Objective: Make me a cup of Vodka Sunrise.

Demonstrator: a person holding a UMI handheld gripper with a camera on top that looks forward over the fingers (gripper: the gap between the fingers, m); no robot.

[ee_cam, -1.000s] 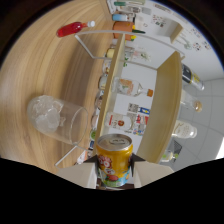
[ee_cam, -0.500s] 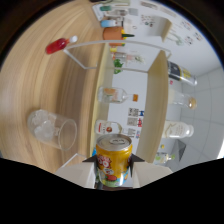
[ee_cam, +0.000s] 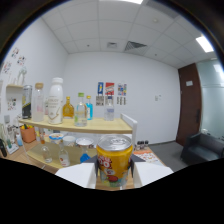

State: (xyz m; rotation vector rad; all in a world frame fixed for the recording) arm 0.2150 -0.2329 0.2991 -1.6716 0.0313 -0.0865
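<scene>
Can (ee_cam: 114, 159), orange-yellow printed cylinder with a shiny metal lid, sits clamped between both gripper (ee_cam: 114, 176) fingers, upright. Beyond-left, wooden shelf (ee_cam: 75, 125) carries an opaque white plastic bottle (ee_cam: 55, 100), then a clear amber one (ee_cam: 68, 108). Dark door (ee_cam: 188, 104) far right.

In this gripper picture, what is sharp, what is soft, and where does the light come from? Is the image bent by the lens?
Gripper view: the orange can held in the hand-held gripper is fairly sharp; the bottles on the shelf and the wall posters are soft. Light comes from ceiling panels, bright with glare. The wide lens bends the ceiling lines and leaves a dark round border.
</scene>
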